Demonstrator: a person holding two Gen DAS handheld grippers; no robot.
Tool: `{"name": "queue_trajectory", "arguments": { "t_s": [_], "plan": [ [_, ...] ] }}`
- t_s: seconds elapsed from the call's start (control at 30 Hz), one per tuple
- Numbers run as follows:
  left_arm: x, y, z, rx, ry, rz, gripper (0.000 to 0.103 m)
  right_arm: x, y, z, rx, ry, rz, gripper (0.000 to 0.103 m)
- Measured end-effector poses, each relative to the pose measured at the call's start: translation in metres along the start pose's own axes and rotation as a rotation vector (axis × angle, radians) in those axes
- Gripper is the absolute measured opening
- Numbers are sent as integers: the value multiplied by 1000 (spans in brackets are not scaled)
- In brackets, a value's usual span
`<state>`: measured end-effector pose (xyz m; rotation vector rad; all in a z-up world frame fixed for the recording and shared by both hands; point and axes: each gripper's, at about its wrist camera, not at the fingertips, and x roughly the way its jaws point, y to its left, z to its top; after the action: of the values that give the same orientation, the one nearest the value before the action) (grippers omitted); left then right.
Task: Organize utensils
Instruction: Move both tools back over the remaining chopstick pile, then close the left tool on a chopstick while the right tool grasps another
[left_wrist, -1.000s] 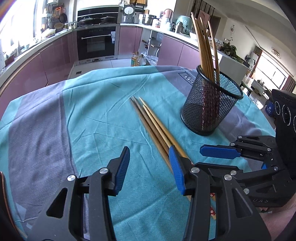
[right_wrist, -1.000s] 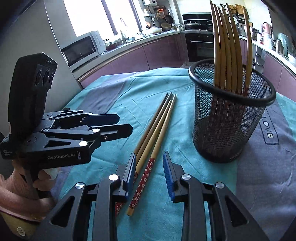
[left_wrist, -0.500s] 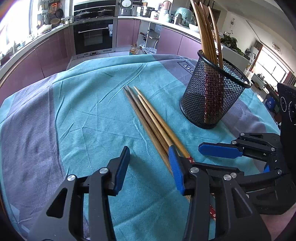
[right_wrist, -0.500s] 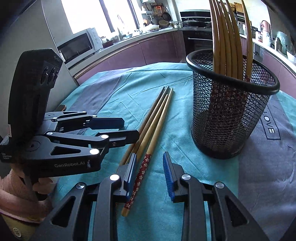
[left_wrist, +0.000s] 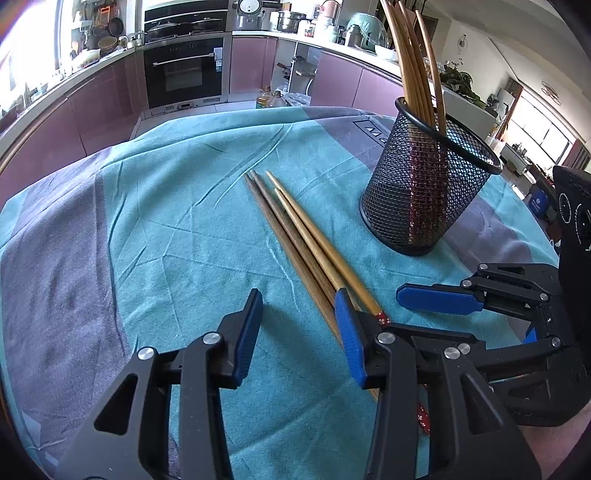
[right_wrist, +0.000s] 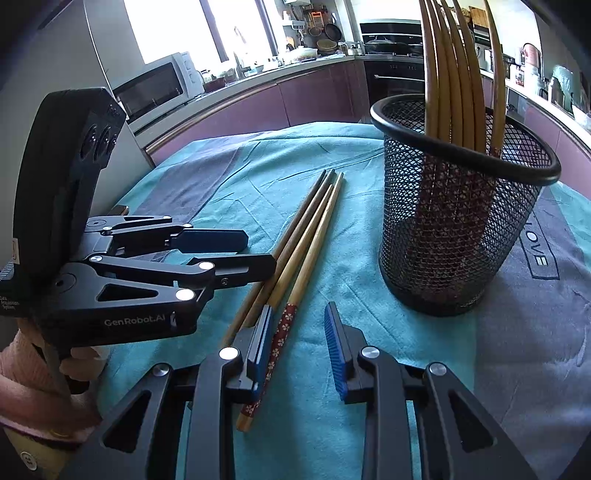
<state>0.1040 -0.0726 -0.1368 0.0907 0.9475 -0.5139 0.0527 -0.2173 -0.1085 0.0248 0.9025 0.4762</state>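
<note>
Four chopsticks (right_wrist: 295, 258) lie bunched on the surface's teal cloth (left_wrist: 177, 236), just beside the mesh holder (right_wrist: 454, 236), which already stands others upright. The right tool (right_wrist: 297, 347), parted, straddles the patterned end of one stick. The left tool (left_wrist: 297, 332) is closing on bare cloth. Pinching may drag neighbours or roll the stick away; the two tools sit near enough to collide.

tablecloth (left_wrist: 177, 236) teal-grey (creased) | oven (left_wrist: 183, 70) built-in | microwave (right_wrist: 155, 86) on counter | cabinets (left_wrist: 103, 110) mauve
</note>
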Motion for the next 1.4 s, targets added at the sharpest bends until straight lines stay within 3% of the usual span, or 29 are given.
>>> {"name": "queue_trajectory", "arguments": {
  "t_s": [0.53,0.8,1.0,1.23,1.4],
  "plan": [
    [2,2,-1,-5,11,-4,37,5,1,6,12,1,-28,22],
    [8,7,8,-25,24,-17,25,15,3,15,27,-4,-46,22],
    [13,5,14,-36,34,-26,14,15,-5,15,75,-8,-42,8],
    [9,15,11,-127,28,-50,9,8,-15,11,152,-38,-22,6],
    [0,15,6,-129,13,-75,8,-6,-19,9,168,-84,-4,6]
  ]
}}
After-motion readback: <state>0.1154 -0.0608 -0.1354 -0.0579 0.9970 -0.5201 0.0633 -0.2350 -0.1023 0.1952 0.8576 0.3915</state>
